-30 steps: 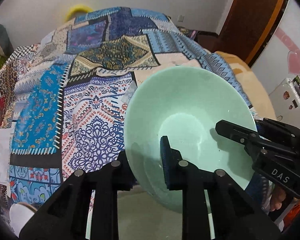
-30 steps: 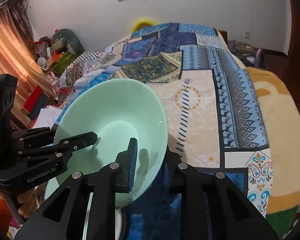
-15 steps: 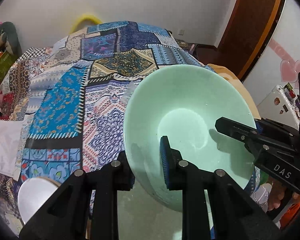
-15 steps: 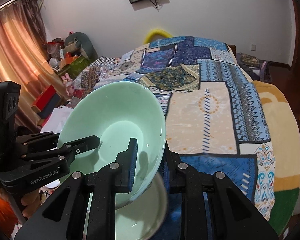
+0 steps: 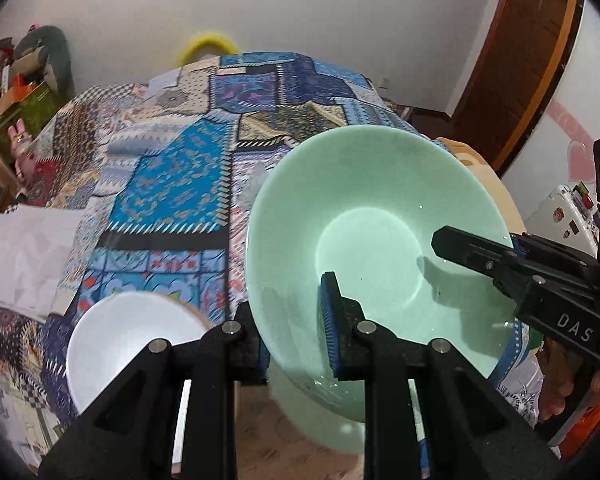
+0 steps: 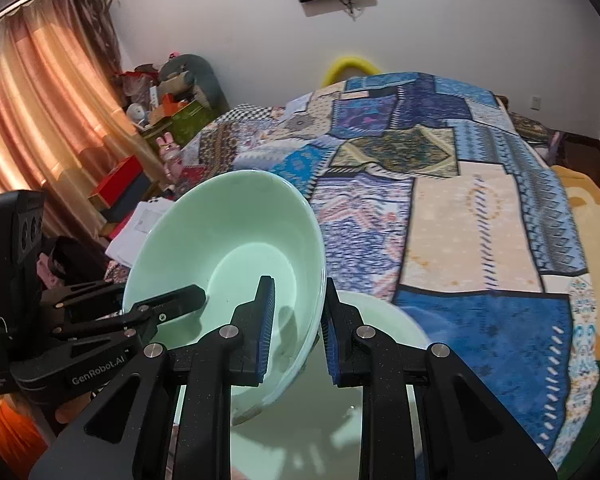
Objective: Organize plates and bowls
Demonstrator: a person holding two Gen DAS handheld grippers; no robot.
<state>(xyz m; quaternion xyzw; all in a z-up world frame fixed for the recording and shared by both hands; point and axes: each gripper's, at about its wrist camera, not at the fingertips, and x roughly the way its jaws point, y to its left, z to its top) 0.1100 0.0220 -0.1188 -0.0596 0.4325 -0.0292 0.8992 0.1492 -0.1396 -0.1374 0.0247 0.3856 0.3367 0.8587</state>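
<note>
Mint-green bowl point(image 5: 364, 216) sits tilted above the patchwork bed point(image 5: 172, 184), where I have my left claw point(image 5: 290, 320) and right claw point(image 6: 296, 320) each clamped tight on opposite rims, white bowl point(image 5: 128, 336) below left.

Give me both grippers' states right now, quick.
Left gripper: shut on the green bowl, fingers clamping its rim.
Right gripper: shut on the same green bowl, gripping the opposite rim.
</note>
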